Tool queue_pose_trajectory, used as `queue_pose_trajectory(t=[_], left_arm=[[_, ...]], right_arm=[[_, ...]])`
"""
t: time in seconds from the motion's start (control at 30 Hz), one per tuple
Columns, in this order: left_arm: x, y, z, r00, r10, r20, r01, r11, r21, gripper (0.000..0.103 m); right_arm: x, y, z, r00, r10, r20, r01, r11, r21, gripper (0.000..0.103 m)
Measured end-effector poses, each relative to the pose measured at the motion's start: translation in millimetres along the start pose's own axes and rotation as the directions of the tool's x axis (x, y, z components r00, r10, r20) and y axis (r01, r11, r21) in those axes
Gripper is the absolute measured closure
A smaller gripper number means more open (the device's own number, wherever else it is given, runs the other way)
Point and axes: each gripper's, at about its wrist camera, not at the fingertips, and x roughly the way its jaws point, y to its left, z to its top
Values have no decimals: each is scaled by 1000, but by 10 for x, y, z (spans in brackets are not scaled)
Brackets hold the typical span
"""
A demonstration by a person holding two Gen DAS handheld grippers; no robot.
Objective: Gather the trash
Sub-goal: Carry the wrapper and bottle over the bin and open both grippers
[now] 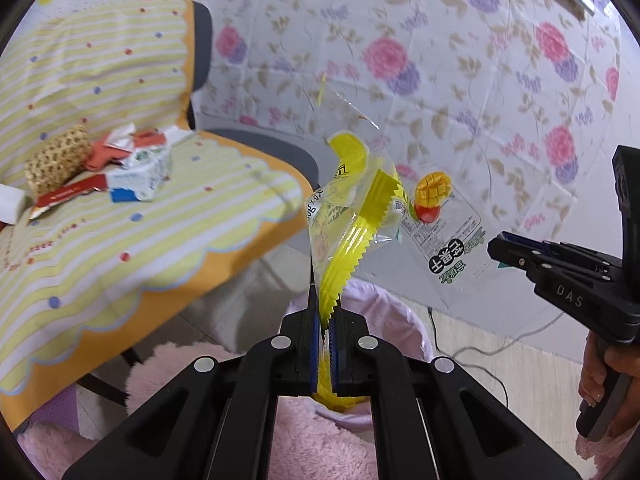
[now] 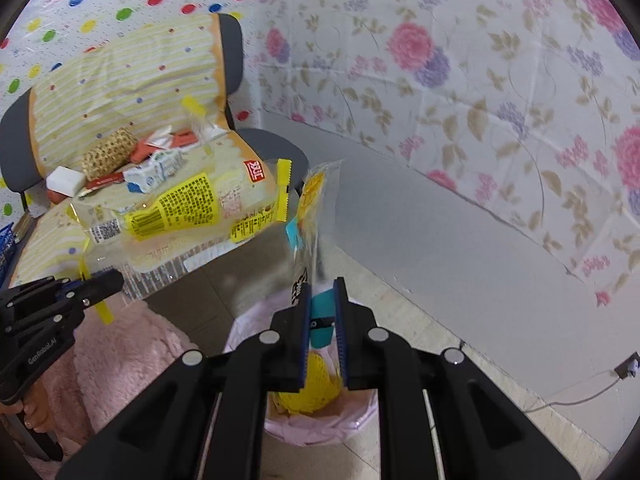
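My left gripper (image 1: 324,312) is shut on a clear and yellow snack wrapper (image 1: 352,220) and holds it up above a pink-lined trash bin (image 1: 384,304). In the right wrist view the same wrapper (image 2: 180,208) hangs from the left gripper (image 2: 108,280). My right gripper (image 2: 323,300) is slightly apart around a clear mango wrapper (image 2: 316,200), which slips loosely between the fingers above the bin (image 2: 320,428). The bin holds yellow trash (image 2: 312,388). The right gripper (image 1: 500,246) and the mango wrapper (image 1: 444,220) also show in the left wrist view.
A chair (image 1: 140,216) with a striped yellow cover carries more trash: a milk carton (image 1: 140,176), red wrappers (image 1: 64,194), a woven ball (image 1: 56,160), a white block (image 2: 64,180). A pink fluffy rug (image 1: 312,432) lies by the bin. A cable (image 2: 580,396) runs along the floor.
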Motion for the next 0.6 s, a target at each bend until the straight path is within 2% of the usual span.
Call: queue_pose_trajectory(t=[0.17, 0.4, 0.5, 0.57, 0.6], left_arm=[[251, -54, -11, 997, 3, -74, -2, 1000, 8, 99], [501, -106, 51, 993, 5, -116, 0, 999, 39, 98], [610, -103, 81, 991, -5, -132, 11, 999, 40, 93], [695, -110, 97, 988, -2, -152, 9, 999, 41, 72], [720, -110, 100, 988, 4, -155, 2, 999, 39, 47]], right_arm=[[190, -95, -96, 999, -9, -53, 10, 1000, 27, 91], [494, -179, -108, 997, -14, -82, 20, 998, 63, 91], [633, -214, -106, 996, -8, -85, 15, 997, 79, 90], [697, -216, -109, 996, -3, -89, 11, 996, 91, 91], [722, -224, -109, 995, 6, -95, 3, 995, 102, 90]])
